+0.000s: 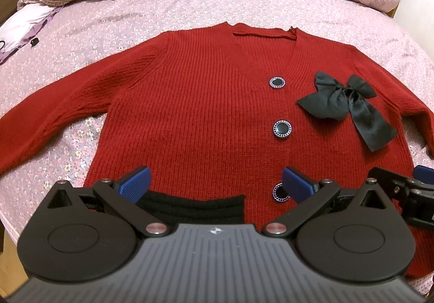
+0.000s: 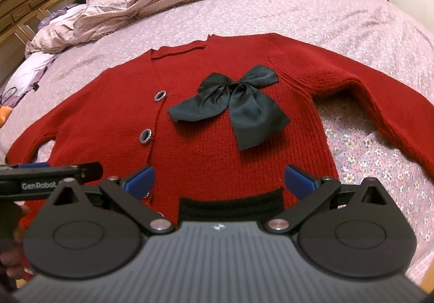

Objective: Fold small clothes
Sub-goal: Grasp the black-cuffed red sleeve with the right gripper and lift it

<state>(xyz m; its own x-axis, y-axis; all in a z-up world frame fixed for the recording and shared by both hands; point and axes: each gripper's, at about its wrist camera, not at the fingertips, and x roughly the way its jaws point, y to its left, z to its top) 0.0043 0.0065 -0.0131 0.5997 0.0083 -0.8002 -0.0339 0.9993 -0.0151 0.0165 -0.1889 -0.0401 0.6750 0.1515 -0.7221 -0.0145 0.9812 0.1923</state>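
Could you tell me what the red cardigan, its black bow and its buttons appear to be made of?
The red cardigan looks like knitted yarn, matte, with clear vertical ribs. The black bow seems to be satin-like woven fabric, given its soft sheen and crisp folds. The buttons look glossy black with a silvery chain-patterned rim, probably plastic or enamel in metal; I cannot tell which.

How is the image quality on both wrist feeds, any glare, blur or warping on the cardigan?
Left wrist: the red cardigan is sharp, light is even, and fisheye bows the bed edges. Right wrist: the black bow shows a soft sheen but no harsh glare; the frame's lower left corner is dark and blurred.
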